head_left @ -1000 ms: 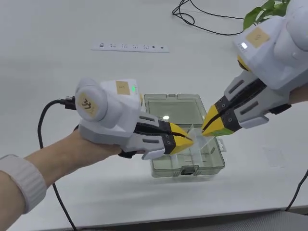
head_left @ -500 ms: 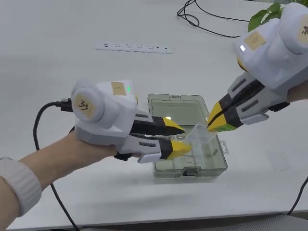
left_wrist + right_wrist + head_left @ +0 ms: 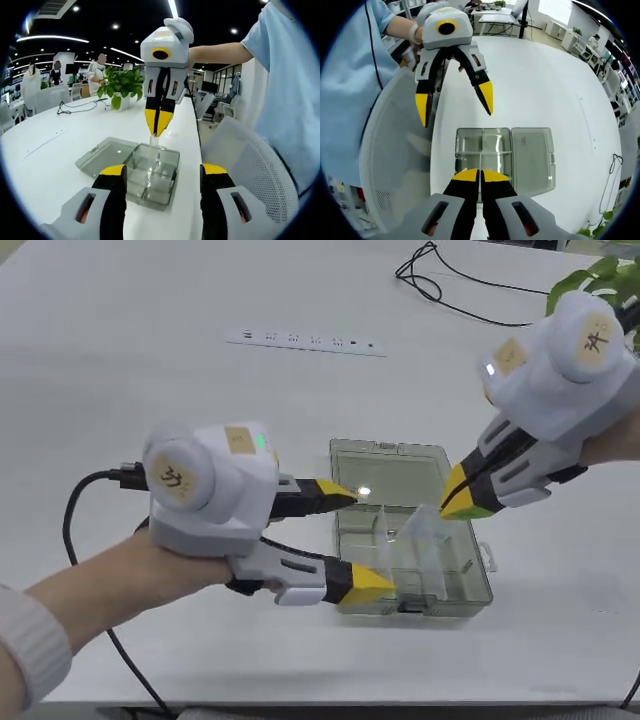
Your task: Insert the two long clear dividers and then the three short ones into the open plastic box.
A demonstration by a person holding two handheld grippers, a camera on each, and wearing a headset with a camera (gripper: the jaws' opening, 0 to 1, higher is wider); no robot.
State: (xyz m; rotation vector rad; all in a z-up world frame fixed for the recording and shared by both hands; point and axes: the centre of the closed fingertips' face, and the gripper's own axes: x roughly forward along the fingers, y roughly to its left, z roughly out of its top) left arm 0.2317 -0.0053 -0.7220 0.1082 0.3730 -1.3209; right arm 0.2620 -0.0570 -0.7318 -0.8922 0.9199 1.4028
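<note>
My left tongs (image 3: 365, 537) cover front-left corner of box (image 3: 472, 588). Faint clear divider (image 3: 420, 528) at my right tongs (image 3: 460, 508), edges hard to trace. Plant (image 3: 598, 276) cut off.

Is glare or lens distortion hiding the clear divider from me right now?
Head view: a bright glint on the lid; the clear divider at the right gripper reads only as faint edges. Left gripper view: fisheye curves the table, box sharp. Right gripper view: strong curvature, even light, divider barely discernible.
</note>
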